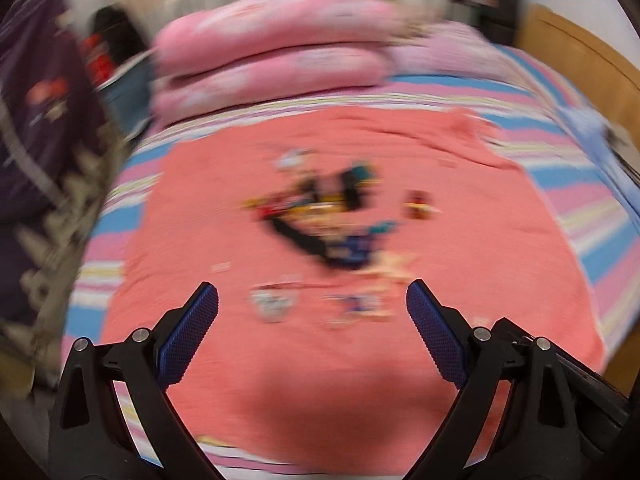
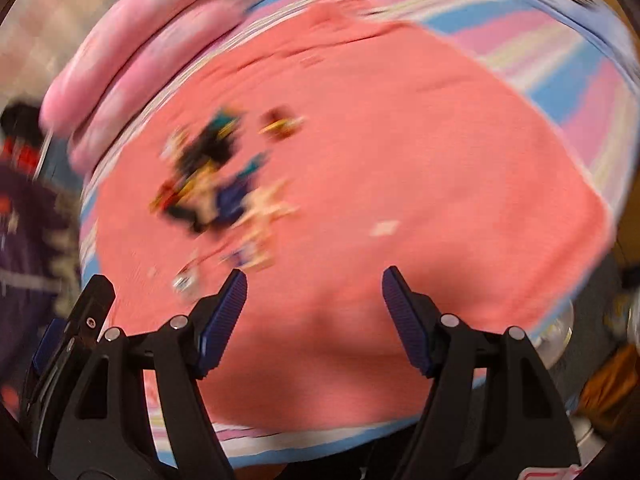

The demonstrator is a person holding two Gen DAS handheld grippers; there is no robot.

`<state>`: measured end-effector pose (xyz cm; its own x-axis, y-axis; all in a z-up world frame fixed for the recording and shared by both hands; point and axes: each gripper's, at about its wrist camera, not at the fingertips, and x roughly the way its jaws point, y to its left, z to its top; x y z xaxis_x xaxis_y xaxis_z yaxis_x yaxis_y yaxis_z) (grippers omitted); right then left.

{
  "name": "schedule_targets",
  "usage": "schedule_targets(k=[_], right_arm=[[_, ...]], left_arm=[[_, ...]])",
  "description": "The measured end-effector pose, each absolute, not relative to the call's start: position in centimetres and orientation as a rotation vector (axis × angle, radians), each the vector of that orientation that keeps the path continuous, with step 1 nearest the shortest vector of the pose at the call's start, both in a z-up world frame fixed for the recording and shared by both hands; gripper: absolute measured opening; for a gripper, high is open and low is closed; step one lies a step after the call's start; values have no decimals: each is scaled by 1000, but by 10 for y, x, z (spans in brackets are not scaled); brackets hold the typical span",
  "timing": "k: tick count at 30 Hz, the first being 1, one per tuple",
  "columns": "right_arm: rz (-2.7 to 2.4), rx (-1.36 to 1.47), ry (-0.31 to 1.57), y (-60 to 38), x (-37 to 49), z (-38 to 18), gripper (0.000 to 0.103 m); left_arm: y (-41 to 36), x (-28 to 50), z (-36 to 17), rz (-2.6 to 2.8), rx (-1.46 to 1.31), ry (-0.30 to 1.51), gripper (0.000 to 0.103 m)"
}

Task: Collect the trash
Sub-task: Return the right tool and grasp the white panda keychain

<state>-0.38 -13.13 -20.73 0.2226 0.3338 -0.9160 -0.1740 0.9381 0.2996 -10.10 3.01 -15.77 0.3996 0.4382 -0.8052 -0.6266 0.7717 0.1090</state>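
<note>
Bed, covered by a striped sheet (image 1: 568, 196) in pink, blue and pale yellow; a salmon-pink cloth (image 1: 320, 360) lies spread flat over its middle. All positions below are given from this cloth. Both views are heavily motion-blurred.

1. Trash pile (image 1: 324, 220): a heap of mixed wrappers, black, yellow, red, dark blue and teal, at the cloth's centre. Individual pieces cannot be told apart.
2. Small red-and-yellow wrapper (image 1: 418, 205): on the cloth, just right of the pile, apart from it.
3. Pale wrappers (image 1: 276, 304): two or three light scraps on the cloth, on the near side of the pile, lying between the left gripper's fingertips in the left wrist view.
4. White scrap (image 2: 385, 227): alone on the cloth, right of the pile, well apart.
5. Folded pink quilts (image 1: 272, 52): stacked beyond the cloth's far edge.
6. Wooden headboard (image 1: 580, 60): beyond the cloth's right side.
7. Left gripper (image 1: 312, 304): above the cloth's near part, fingers spread wide, holding nothing.
8. Right gripper (image 2: 314, 286): above the cloth's near part, fingers spread apart, holding nothing.
</note>
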Motion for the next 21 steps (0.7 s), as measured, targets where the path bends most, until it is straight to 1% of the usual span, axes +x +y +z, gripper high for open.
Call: schedule_targets(k=[3,7,11,21], right_arm=[[465,53,1319,-70,-15,-212,67],[557,-37,1335,-18,-26,-224,67],[587,-84,1375,9,-31,-250,67],[594,-187,1426,59,-33,-302,67]], left_arm=[[77,-129,-163,798,-279,937,92],[116,-154,-175,897,-315,925,92],[142,-166,-202,946,-348,971,92],[180,-168,-256,982,-398,1041,92]])
